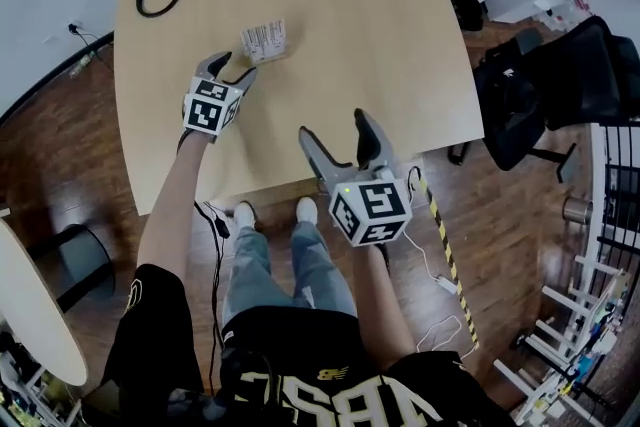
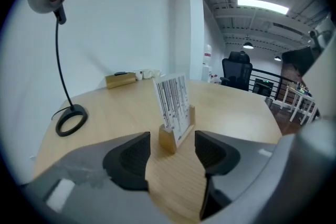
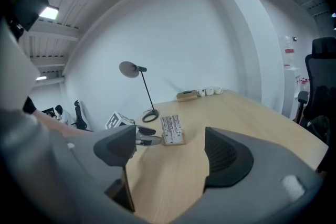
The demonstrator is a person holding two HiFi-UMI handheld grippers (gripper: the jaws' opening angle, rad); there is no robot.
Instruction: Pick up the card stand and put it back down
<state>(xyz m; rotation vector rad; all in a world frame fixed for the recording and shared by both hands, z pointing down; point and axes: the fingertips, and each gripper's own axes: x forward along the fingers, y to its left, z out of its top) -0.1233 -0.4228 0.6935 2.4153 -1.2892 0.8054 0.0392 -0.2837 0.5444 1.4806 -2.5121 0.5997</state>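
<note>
Wooden-based card stand (image 2: 176, 131) upright on the table (image 2: 236, 118), just ahead of the left gripper (image 2: 172, 150); jaws spread, pinching nothing. Probably best: ease forward until both pads flank the base, then close on the wood, not the card. Right gripper (image 3: 170, 147) spread and empty, stand well ahead of it. From the left gripper view alone: stand centred on the gap. From the right gripper view alone: side-on, left tips just short of the stand.

Bright, even indoor light; a ceiling strip lamp (image 2: 262, 6) glows overhead. Both gripper views bulge fisheye-style with black corners; near fingers (image 2: 128, 162) look soft
</note>
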